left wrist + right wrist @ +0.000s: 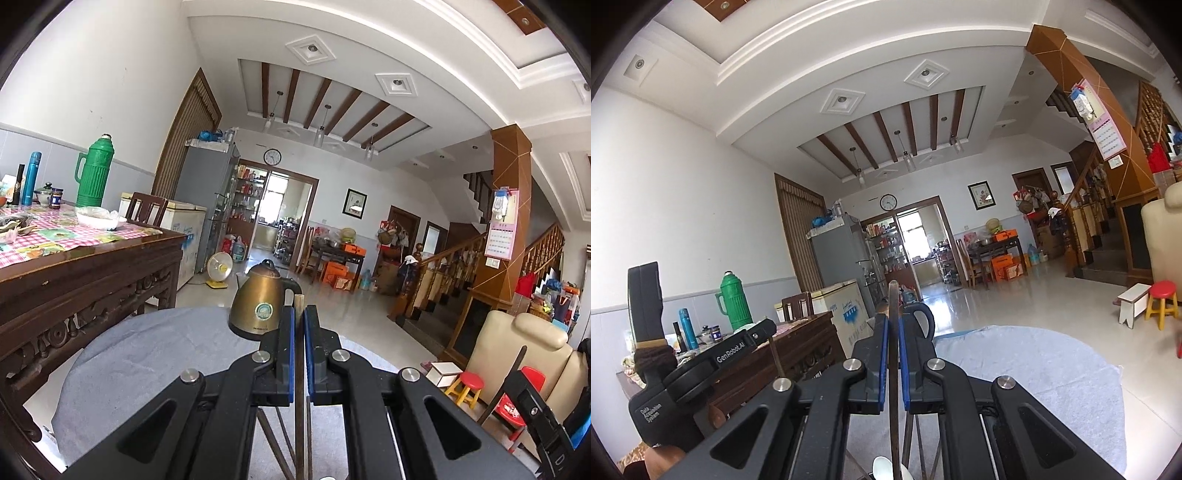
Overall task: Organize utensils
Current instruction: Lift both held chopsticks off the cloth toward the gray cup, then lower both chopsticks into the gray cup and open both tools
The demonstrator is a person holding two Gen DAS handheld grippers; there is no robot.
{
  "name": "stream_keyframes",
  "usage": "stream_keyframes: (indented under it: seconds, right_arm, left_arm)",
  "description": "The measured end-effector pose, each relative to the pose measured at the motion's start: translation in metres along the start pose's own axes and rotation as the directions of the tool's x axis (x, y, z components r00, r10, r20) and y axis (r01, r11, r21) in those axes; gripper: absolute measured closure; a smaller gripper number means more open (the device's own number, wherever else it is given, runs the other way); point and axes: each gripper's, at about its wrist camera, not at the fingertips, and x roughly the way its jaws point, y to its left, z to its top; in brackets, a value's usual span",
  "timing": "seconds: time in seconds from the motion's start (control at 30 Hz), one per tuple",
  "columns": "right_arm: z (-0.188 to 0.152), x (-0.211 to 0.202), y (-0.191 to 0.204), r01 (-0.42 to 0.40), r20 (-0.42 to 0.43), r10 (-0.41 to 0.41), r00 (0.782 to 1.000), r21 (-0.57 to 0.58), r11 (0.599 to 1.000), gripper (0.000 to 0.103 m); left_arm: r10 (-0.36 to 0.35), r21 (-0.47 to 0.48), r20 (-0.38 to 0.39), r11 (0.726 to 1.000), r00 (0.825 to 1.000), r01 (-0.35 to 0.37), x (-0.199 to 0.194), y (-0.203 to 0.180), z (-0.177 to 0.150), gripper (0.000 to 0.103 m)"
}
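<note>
The left claw is seen closed almost fully on a light wooden chopstick, which is gripped between the blue pads and stands upright, its tip projecting above the fingertips. The right claw is likewise nearly closed, and a dark chopstick is clamped between its blue pads, the tip rising above the fingers. Both claws are held over a round tabletop covered with a grey cloth. A brass-coloured kettle is placed at the far edge of this tabletop, just left of the left claw. Further dark chopsticks are partly visible below the left claw, and a white spoon is partly seen beneath the right claw. A carved wooden table is located at the left, with a green thermos standing on it.
</note>
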Motion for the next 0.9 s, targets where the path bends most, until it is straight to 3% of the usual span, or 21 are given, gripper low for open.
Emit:
stream_keyframes:
  seconds: [0.9]
  right_arm:
    - [-0.030,-0.004,0.005,-0.061,-0.180,0.057,0.982,-0.017,0.998,0.097]
  left_arm:
    - [-0.020,0.045,-0.080,0.999,0.997,0.023,-0.020,0.004,-0.018,0.098]
